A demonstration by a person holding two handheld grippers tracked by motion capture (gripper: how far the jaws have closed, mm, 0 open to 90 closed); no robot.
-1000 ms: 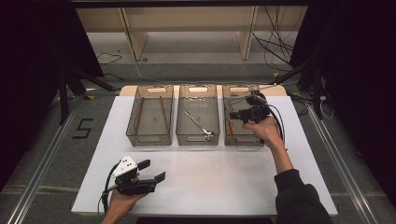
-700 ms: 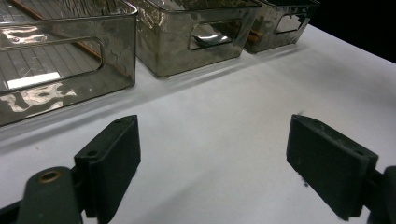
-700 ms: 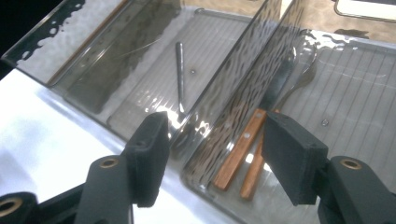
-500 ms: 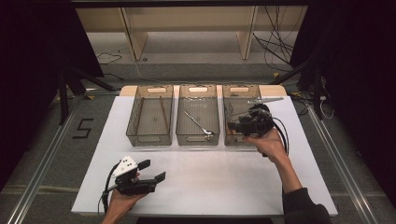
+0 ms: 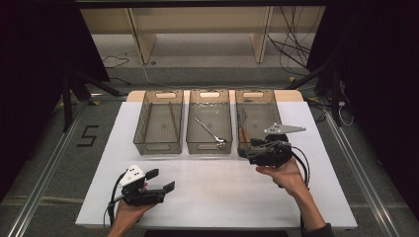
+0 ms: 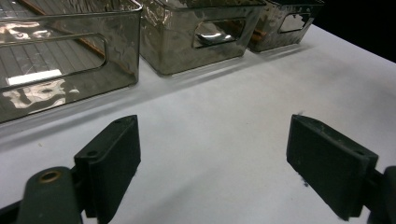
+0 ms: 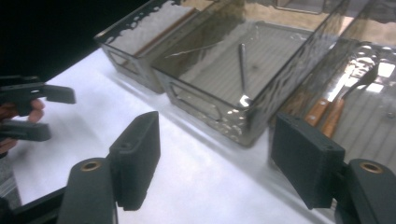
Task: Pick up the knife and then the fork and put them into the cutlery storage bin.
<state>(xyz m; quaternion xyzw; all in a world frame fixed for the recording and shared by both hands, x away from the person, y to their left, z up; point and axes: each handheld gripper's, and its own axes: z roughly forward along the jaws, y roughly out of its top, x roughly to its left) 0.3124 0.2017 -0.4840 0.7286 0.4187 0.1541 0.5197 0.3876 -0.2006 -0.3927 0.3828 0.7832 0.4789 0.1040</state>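
Note:
Three clear bins stand in a row at the back of the white table: left bin (image 5: pixel 158 143), middle bin (image 5: pixel 209 144), right bin (image 5: pixel 245 111). A metal utensil (image 5: pixel 210 131) (image 7: pixel 242 65) lies in the middle bin. Wooden-handled utensils (image 5: pixel 241 129) (image 7: pixel 327 112) lie in the right bin. My right gripper (image 5: pixel 249 152) (image 7: pixel 215 163) is open just in front of the right bin's near wall, nothing between its jaws. My left gripper (image 5: pixel 162 179) (image 6: pixel 215 158) rests open over the table at the front left, holding nothing.
Thin brown sticks (image 5: pixel 173 118) lie in the left bin. The white table top (image 5: pixel 222 197) stretches between the two hands. Cables (image 5: pixel 301 165) trail from the right gripper. The left gripper (image 7: pixel 32 112) appears far off in the right gripper view.
My right gripper has drawn back from above the right bin toward the person and now sits in front of the bin's near wall. The left gripper has stayed put.

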